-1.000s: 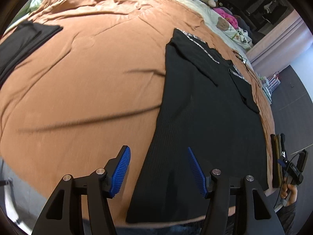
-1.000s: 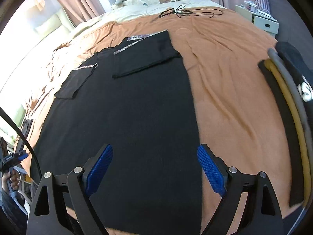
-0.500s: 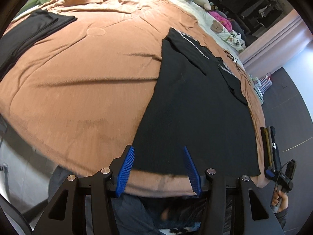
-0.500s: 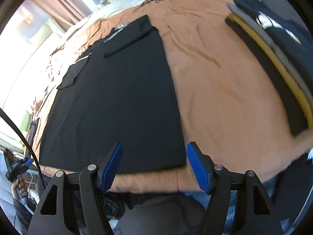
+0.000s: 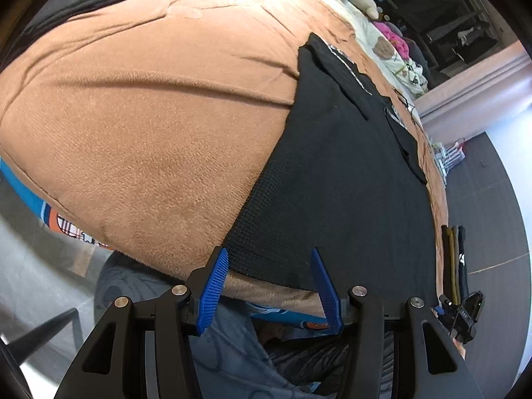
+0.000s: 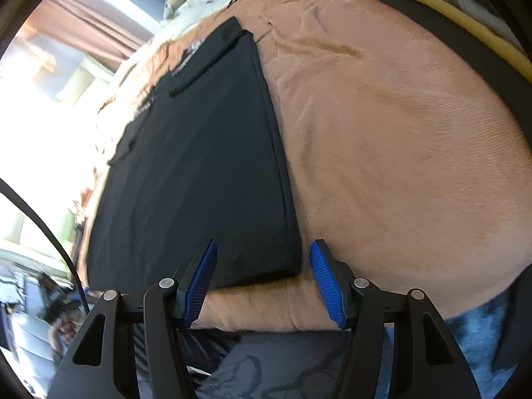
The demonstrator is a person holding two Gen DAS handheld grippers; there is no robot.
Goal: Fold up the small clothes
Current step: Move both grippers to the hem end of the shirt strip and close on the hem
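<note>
A black T-shirt (image 5: 339, 179) lies flat on the brown bedspread (image 5: 149, 126), both sleeves folded in, its hem toward me. My left gripper (image 5: 269, 282) is open, its blue fingers either side of the hem's left corner at the bed's near edge. In the right wrist view the shirt (image 6: 206, 166) runs away from me. My right gripper (image 6: 262, 277) is open, its fingers either side of the hem's right corner, just short of it. Neither gripper holds cloth.
A stack of folded clothes (image 6: 465, 23) in black, yellow and grey lies on the bed right of the shirt, also in the left wrist view (image 5: 454, 259). Another dark garment (image 5: 76, 3) lies far left. Pillows and soft toys (image 5: 392, 50) sit at the bed's head.
Both grippers have pulled back from over the shirt to its hem at the bed's near edge and dropped lower. Their jaws have narrowed but stay open.
</note>
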